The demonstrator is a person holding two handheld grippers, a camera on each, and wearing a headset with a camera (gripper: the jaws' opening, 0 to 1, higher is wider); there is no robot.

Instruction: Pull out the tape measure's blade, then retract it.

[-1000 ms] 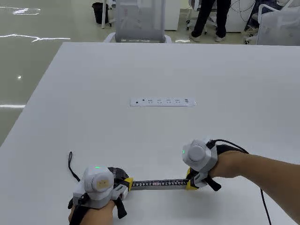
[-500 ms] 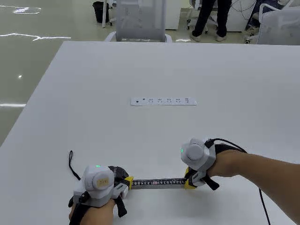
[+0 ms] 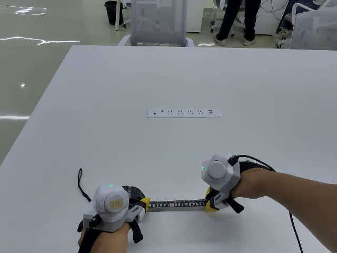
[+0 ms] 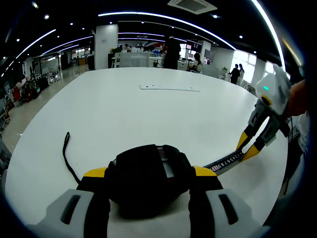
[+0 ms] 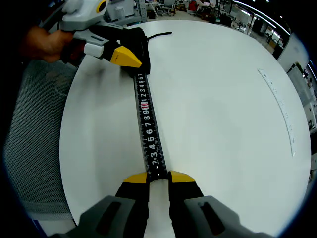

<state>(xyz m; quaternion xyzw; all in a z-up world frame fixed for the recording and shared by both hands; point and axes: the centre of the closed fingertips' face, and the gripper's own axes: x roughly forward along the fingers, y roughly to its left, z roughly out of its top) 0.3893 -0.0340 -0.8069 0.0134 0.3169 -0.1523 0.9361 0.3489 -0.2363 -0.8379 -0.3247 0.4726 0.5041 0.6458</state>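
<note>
left gripper [image 3: 138, 206]: was clamped on the tape measure's black case, one yellow-tipped jaw on each side of it, down near the front edge of the table

tape measure case [image 4: 148, 181]: round-ish black body, sat squeezed between those jaws and pretty much resting on the tabletop, as far as I could tell

right gripper [image 5: 158, 176]: jaws were pinched nearly together with the free end of the blade caught between the yellow tips, so it had hold of the blade

blade [image 3: 176, 204]: was pulled out partway, running straight from the case across to the right gripper, printed numbers facing up, with a red mark partway along in the right gripper view

strap [image 3: 80, 184]: thin black cord trailing from the case, lying loose on the table on the far side from the blade

table [image 3: 210, 74]: big white top, both grippers worked close to its near edge

power strip [image 3: 183, 113]: long white one lying flat mid-table, well apart from the tape measure

hands: a bare hand and forearm held each gripper, and a black cable trailed off the right one

background: an office chair [image 3: 157, 23] stood at the far edge of the table and a person [image 3: 234, 21] stood beyond it
</note>
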